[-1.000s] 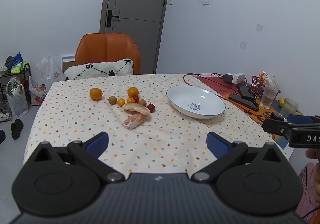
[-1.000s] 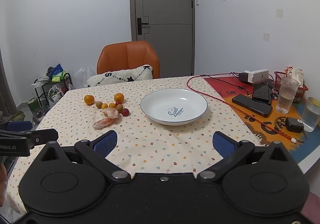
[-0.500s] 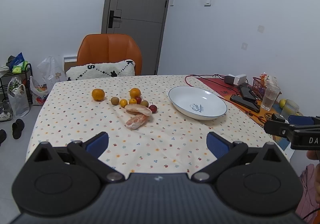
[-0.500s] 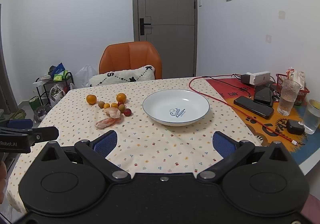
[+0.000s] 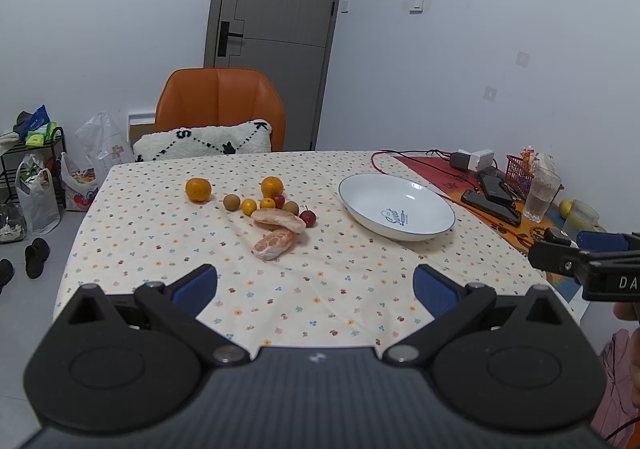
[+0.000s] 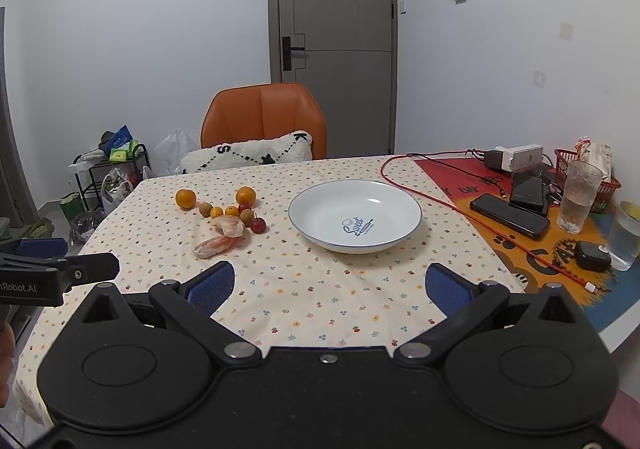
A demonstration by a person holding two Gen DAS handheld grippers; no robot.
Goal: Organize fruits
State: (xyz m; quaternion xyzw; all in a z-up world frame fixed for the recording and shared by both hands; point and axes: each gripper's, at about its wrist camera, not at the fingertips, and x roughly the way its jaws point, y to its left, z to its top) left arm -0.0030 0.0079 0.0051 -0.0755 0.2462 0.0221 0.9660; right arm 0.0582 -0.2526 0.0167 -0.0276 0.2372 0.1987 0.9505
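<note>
left tool (image 5: 315, 283) spread wide, empty | right tool (image 6: 330, 287) likewise, empty | fruits (image 5: 272, 209) loose ahead-left on surface (image 5: 320, 289) | plate (image 6: 354, 215) ahead, bare, likely their destination | approach pending

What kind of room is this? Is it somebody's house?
Probably a home dining room: a table with a flowery cloth, an orange chair with a fluffy cushion, shopping bags on the floor, and a grey door.
</note>
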